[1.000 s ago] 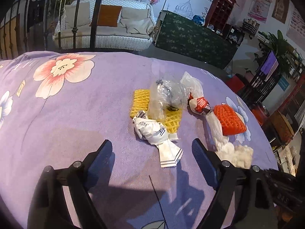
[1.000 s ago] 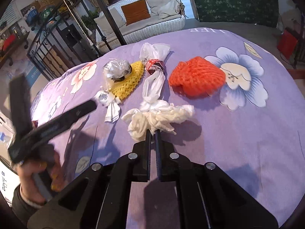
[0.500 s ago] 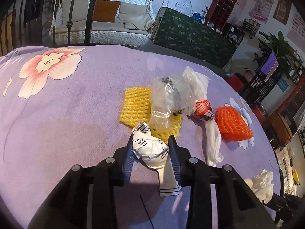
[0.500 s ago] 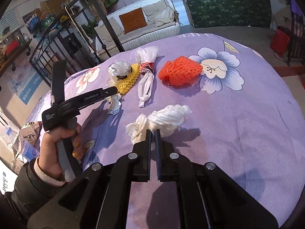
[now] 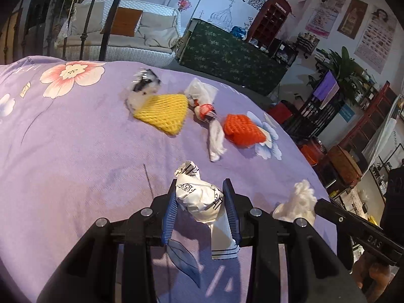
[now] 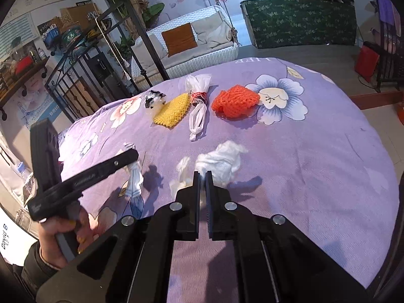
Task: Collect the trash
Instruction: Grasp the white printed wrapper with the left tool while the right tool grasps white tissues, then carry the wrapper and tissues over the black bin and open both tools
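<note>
The left gripper (image 5: 200, 212) had just closed on a crumpled white wrapper (image 5: 199, 197), its printed tail hanging below the pads; the right gripper (image 6: 202, 184) pinched a wad of white tissue (image 6: 219, 161) between nearly shut jaws. Both loads hung above the purple flowered cloth (image 5: 63, 151). Four pieces were left on it, at about twelve o'clock from the left gripper: one yellow foam net (image 5: 164, 113), one orange foam net (image 5: 242, 128), one knotted white bag (image 5: 204, 106) and one clear plastic scrap (image 5: 144, 88). The likely risks: the wrapper, held only by its bulge, could slip out if swung, and the tissue, gripped at one edge, could tear or shed a piece.
</note>
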